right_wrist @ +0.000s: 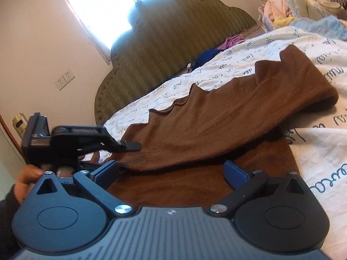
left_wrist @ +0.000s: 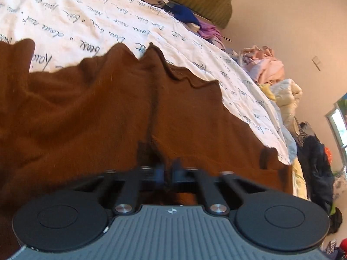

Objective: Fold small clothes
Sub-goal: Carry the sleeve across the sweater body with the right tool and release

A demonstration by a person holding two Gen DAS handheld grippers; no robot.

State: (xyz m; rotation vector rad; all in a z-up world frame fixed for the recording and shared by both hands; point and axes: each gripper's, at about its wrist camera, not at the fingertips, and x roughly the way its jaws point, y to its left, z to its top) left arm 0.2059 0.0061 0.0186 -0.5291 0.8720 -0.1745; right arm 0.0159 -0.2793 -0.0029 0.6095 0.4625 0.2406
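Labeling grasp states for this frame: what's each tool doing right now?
Left tool: closed, pinching the brown garment.
Right tool: open, holding nothing, fingers either side of the same garment's lower layer.

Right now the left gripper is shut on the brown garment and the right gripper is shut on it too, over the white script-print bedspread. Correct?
Not quite. The right gripper is open: the right wrist view shows its blue pads spread wide over the brown garment. The left gripper is indeed shut on the cloth, over the white script-print bedspread.
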